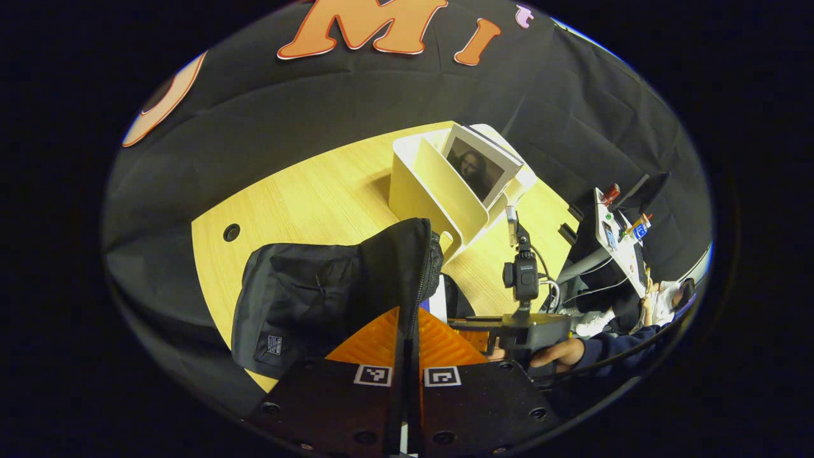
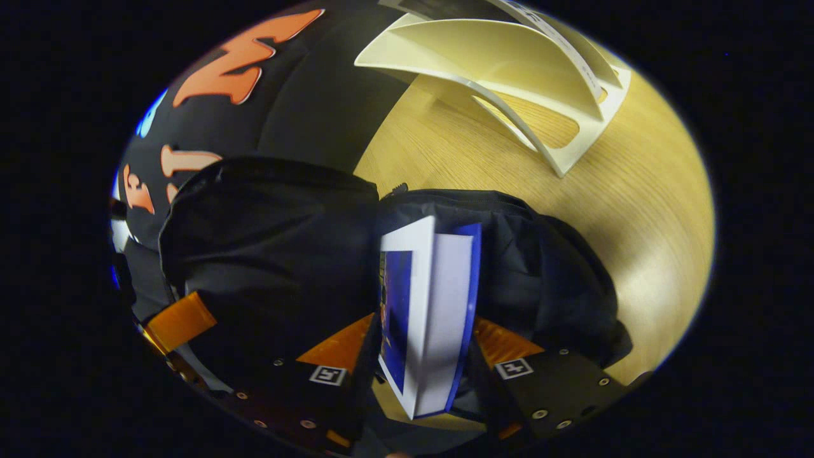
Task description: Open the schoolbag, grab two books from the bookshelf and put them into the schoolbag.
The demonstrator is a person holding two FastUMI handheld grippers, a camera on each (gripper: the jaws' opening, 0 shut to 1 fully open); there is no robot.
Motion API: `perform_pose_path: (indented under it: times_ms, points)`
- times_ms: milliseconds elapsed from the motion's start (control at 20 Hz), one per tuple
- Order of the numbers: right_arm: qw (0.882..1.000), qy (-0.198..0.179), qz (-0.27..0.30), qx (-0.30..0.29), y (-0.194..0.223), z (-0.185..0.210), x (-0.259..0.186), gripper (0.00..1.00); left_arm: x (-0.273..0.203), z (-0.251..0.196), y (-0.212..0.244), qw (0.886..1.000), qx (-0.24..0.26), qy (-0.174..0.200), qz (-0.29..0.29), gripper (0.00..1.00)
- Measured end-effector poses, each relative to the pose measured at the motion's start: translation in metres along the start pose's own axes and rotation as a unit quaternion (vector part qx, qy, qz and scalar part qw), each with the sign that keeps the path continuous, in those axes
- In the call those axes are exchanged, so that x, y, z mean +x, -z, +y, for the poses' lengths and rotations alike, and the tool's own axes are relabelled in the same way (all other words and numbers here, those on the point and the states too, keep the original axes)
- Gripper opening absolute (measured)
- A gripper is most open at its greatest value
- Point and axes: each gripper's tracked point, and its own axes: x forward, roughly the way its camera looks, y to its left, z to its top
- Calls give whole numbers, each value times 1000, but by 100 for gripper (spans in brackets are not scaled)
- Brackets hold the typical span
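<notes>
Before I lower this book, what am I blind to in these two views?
- Black fabric schoolbag interior: right gripper view, hidden by the blue-and-white book.
- Book's lower end: left gripper view, behind the bag's raised flap.
- White slotted bookshelf: left gripper view, dividers hide further books behind the portrait-cover book.

book [image 2: 427, 312]: lower edge hidden between the right gripper's fingers; cover blurred
bag [image 1: 318, 299]: inside hidden by its raised flap, just ahead of the left gripper [image 1: 407, 343]
shelf [image 2: 509, 70]: top cut off by the view's edge
desk items [image 1: 620, 238]: too small to tell
</notes>
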Motion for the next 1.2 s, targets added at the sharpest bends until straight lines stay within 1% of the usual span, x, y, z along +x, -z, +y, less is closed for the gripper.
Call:
perform_pose_path:
  times_ms: [50,100,200,300,350,450,600,750,850,950,1100,1200]
  points:
    - [999,23,6,-28,2,-10,-8,80,1,1,1,1000,2,-3,0,5]
    - [997,49,21,-55,4,-21,-12,93,2,-1,2,1000,4,-1,-1,5]
    - [992,81,18,-99,-1,-34,-28,98,6,-2,6,1000,13,-4,2,4]
    - [983,123,24,-136,-10,-51,-56,98,11,-2,8,1000,19,-1,3,5]
    - [978,141,21,-150,-18,-53,-72,99,13,-5,9,1000,22,2,4,4]
    - [972,163,11,-168,-42,-54,-102,99,18,-6,9,1000,27,4,7,4]
    - [960,195,-9,-199,-86,-50,-144,99,24,-7,8,1000,25,8,4,4]
    - [942,230,-15,-243,-139,-51,-175,99,25,-5,8,1000,20,9,5,4]
    - [933,251,-8,-259,-172,-52,-191,99,25,-2,9,1000,19,7,5,5]
    - [927,265,-2,-267,-204,-55,-199,99,27,1,11,1000,12,5,7,4]
    - [914,281,8,-292,-239,-51,-201,99,25,6,10,1000,3,-1,6,4]
    - [908,282,15,-310,-257,-43,-194,99,22,10,10,1000,1,-6,7,4]
